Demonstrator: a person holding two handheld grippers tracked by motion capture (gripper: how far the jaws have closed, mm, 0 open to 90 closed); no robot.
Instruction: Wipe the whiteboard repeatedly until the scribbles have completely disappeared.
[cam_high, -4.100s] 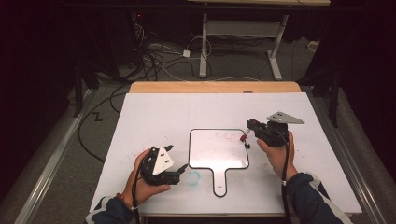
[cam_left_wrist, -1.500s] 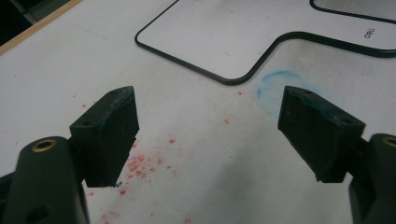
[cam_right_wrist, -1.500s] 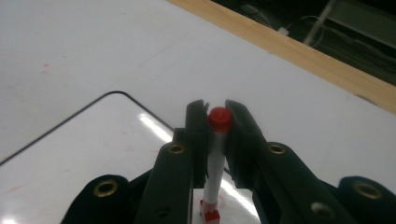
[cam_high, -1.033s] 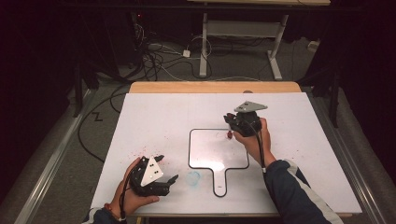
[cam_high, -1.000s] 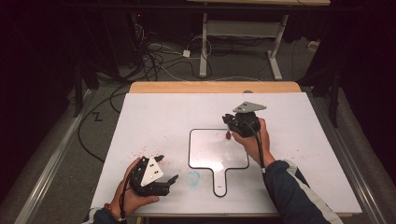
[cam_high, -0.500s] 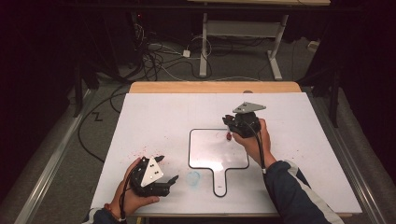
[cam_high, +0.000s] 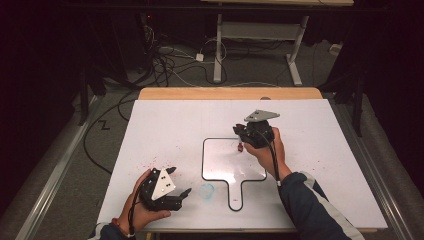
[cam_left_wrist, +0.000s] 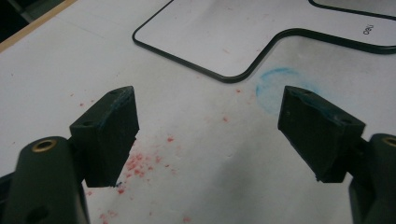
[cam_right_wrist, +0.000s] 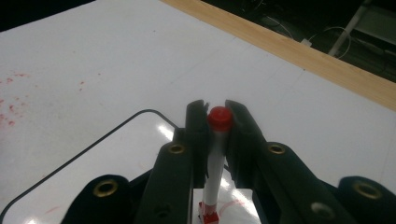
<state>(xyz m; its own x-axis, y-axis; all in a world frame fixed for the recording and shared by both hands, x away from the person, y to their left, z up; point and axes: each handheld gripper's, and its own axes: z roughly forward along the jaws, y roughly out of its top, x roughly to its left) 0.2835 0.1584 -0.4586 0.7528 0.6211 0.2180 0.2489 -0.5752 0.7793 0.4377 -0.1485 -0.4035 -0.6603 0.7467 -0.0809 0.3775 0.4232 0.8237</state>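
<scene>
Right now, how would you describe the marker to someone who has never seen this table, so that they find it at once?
On the white table lies a small whiteboard with a black rim. At its upper right corner, the right tool grips a thin white marker; its red cap sets it apart.

I've got the marker (cam_right_wrist: 216, 158) pinched upright in my right gripper (cam_right_wrist: 215, 123), red cap end up, tip down on the small whiteboard (cam_high: 220, 165). It's a white barrel with red ends. The board's a black-rimmed paddle shape lying flat mid-table, handle pointing toward me.
</scene>
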